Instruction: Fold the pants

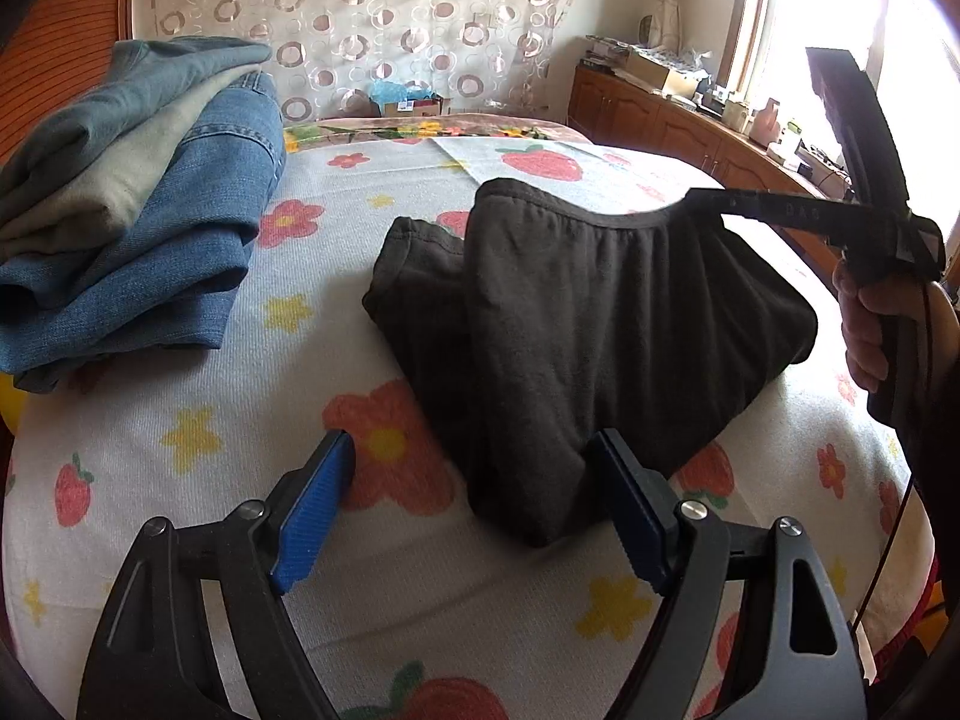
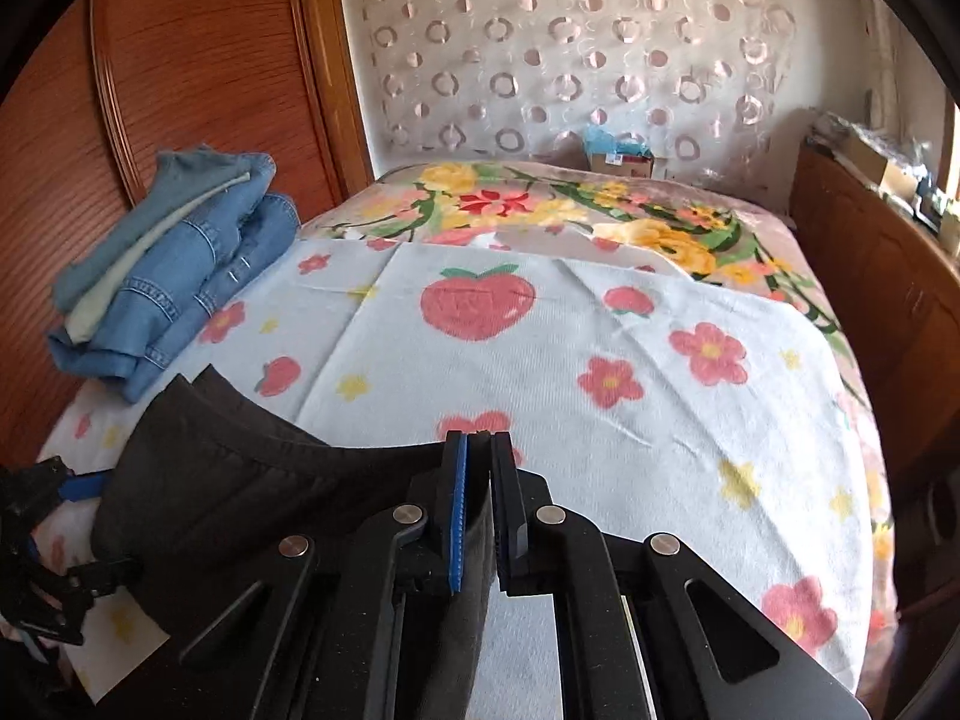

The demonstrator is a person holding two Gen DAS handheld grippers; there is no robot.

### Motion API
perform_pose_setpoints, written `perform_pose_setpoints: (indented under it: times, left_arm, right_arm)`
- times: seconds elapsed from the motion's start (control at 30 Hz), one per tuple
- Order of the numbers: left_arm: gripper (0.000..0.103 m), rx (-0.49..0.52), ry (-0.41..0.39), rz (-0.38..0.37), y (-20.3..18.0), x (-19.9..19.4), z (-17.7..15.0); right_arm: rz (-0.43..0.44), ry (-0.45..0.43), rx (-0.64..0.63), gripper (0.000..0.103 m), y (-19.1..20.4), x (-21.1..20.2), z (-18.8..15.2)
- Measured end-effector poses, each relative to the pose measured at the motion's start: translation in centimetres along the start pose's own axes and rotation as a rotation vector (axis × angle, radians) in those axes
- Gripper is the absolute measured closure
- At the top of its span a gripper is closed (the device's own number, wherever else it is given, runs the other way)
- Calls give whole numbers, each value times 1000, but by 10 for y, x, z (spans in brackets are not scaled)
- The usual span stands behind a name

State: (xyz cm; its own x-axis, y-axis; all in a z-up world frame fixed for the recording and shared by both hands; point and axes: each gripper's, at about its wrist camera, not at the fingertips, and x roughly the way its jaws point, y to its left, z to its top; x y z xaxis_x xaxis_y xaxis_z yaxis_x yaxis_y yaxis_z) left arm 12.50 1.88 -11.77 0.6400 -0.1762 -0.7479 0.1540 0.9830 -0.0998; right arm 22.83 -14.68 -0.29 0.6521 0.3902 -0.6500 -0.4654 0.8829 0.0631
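Note:
Dark brown pants [image 1: 576, 324] lie partly folded on the flowered bedspread [image 1: 198, 408]. My left gripper [image 1: 474, 480] is open, its blue pads on either side of the pants' near end, not closed on it. My right gripper [image 1: 690, 199] reaches in from the right and is shut on the pants' waistband edge, holding it lifted. In the right wrist view the right gripper [image 2: 478, 468] pinches the dark cloth [image 2: 252, 486] between its pads, and the left gripper [image 2: 54, 516] shows at the far left edge.
A stack of folded jeans [image 1: 132, 204] sits at the back left of the bed, also in the right wrist view [image 2: 174, 276]. A wooden headboard [image 2: 198, 72] is at the left, a wooden cabinet [image 1: 678, 120] with clutter along the right under a window.

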Motion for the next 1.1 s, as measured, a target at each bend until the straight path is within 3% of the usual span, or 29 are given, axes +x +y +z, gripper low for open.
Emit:
perform_pose_setpoints:
  times: [0.2,0.53,0.9,0.93,1.07,1.1]
  left_arm:
    - [22,-1,-1,0,1,-1,0]
    - [21,-1,-1,0,1,-1,0]
    - [21,-2,-1,0,0,0,0]
    - [21,-2,-1,0,0,0,0]
    - [21,-1,-1,0,0,-1,0]
    - [21,-1,-1,0,0,-1,0]
  right_arm:
    - [-30,-7,8,73,1,-23,-28]
    - [38,-28,44,71,6,-93,-80]
    - [-2,62,-81,71,16,-62,-76]
    - [-14,61,-91,71,17,-60,-74]
    - [-83,56,-147,99,22,-53,-72]
    - [-116,43,-145,101,21,-55,-71]
